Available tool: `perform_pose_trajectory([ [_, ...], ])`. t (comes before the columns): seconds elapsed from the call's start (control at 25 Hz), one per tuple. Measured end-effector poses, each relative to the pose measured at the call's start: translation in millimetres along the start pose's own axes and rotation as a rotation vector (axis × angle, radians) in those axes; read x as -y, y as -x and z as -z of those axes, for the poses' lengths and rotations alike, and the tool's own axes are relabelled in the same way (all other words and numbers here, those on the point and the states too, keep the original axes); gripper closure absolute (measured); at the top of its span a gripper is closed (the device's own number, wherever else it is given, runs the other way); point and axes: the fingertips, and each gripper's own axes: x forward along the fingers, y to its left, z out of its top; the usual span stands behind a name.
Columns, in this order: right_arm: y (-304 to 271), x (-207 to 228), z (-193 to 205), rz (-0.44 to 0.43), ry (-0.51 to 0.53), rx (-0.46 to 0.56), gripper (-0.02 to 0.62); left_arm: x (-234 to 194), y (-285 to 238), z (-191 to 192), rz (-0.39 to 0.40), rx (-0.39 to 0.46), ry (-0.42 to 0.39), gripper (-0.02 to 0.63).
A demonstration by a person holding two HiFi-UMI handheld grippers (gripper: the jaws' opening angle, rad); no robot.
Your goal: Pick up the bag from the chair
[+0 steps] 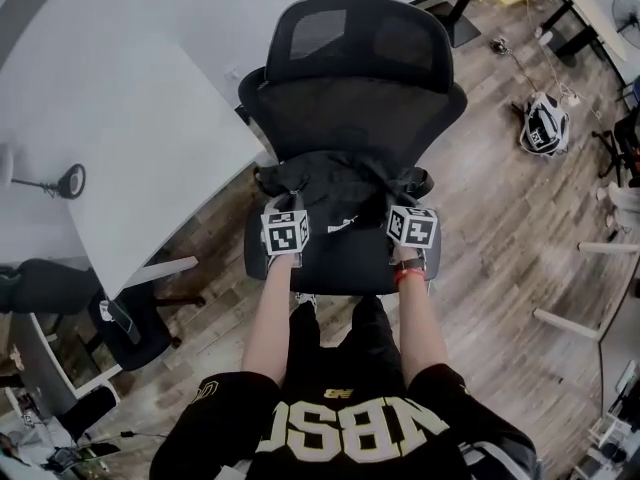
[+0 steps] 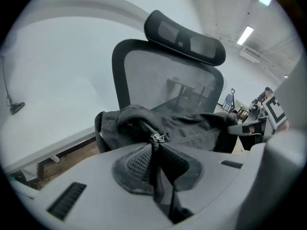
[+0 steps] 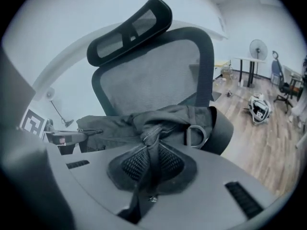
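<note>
Nearest the camera in the head view are the person's black short-sleeved shirt with pale lettering (image 1: 345, 433) and two bare forearms reaching forward. Each hand holds a grey two-jaw tool topped by a marker cube.

The left gripper (image 1: 289, 200) (image 2: 156, 163) has its jaws drawn together on a fold of dark fabric just below a metal zipper pull (image 2: 159, 137). The right gripper (image 1: 408, 196) (image 3: 147, 170) is likewise clamped on a bunched fold of the same fabric, beside a metal D-shaped ring (image 3: 195, 136).

That fabric belongs to the soft black zippered bag (image 1: 340, 196) (image 2: 196, 127) (image 3: 115, 124). It is stretched between the two tools over the seat, in front of the backrest. Whether its underside touches the seat cannot be made out.

Behind it stands the black mesh-backed office chair with a curved headrest (image 1: 360, 118) (image 2: 158, 80) (image 3: 148, 83).

To the left is a white table (image 1: 120, 108) carrying a small black lamp with a round base (image 1: 66, 181). Farther right, a white-and-black rounded object (image 1: 545, 125) (image 3: 259, 107) lies on the wood-plank floor (image 1: 490, 218).
</note>
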Motion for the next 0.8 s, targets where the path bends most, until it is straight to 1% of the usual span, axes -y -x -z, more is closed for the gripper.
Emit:
perform_pose_trajectory([
  [0.16, 29.1, -10.3, -40.4, -0.002, 0.021, 0.071, 0.560, 9.3, 22.3, -36.4, -0.004, 0.069, -0.013, 0.563],
  [0.28, 54.6, -27.2, -63.9, -0.005, 0.032, 0.132, 0.560, 12.5, 47.0, -64.1, -0.018, 0.131, -0.017, 0.565],
  [0.44, 93.0, -38.4, -94.3, 0.000, 0.056, 0.205, 0.560, 27.1, 74.1, -92.6, -0.028, 0.194, -0.028, 0.565],
  [0.8, 147.7, -53.2, -163.7, -0.046, 0.111, 0.360, 0.560, 53.7, 124.3, -159.7, -0.015, 0.350, -0.071, 0.564],
])
